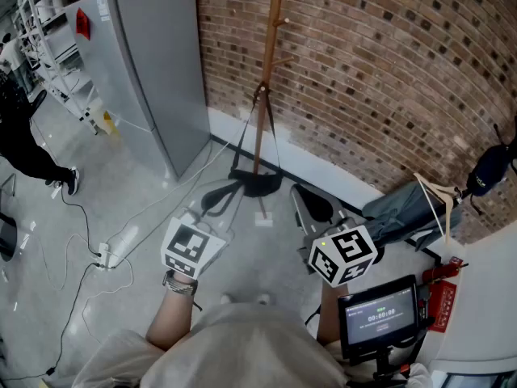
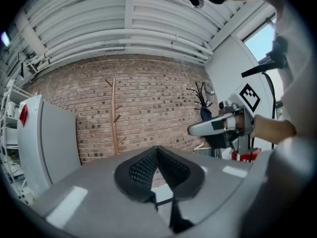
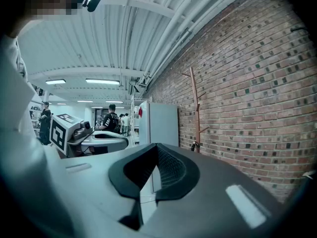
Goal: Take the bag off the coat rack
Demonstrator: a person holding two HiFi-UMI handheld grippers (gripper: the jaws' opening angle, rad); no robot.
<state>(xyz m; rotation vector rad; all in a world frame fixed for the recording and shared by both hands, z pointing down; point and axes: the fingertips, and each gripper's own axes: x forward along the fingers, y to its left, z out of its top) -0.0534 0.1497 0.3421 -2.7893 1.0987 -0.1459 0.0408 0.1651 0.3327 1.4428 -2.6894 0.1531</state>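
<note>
Looking down from the head view, the bag (image 1: 257, 184) is still on the coat rack (image 1: 270, 55). It's a small black one, kind of slouchy and flat. Two long thin dark straps run up from it in a narrow V and meet at a peg partway up the wooden pole. The body hangs really low, right against the pole near its foot, and I can't tell if it's touching the floor or not. The rack stands just in front of the brick wall (image 1: 380, 63), with a tall grey cabinet (image 1: 149, 71) off to its left.

Both grippers are held out level in front of the person, side by side and short of the bag, touching nothing. The left gripper (image 1: 220, 197) has its jaws pressed fully together with nothing in them. You can see the ribbed pads meeting in the left gripper view (image 2: 158, 155), with the bare upper pole of the rack (image 2: 115, 118) beyond. It's the same for the right gripper (image 1: 309, 203): its jaws are closed and empty in its own view (image 3: 157, 155). There the rack (image 3: 195, 108) sits off to the right by the wall.

A small screen (image 1: 378, 314) sits at the lower right, and cables (image 1: 73, 241) trail over the floor on the left.
</note>
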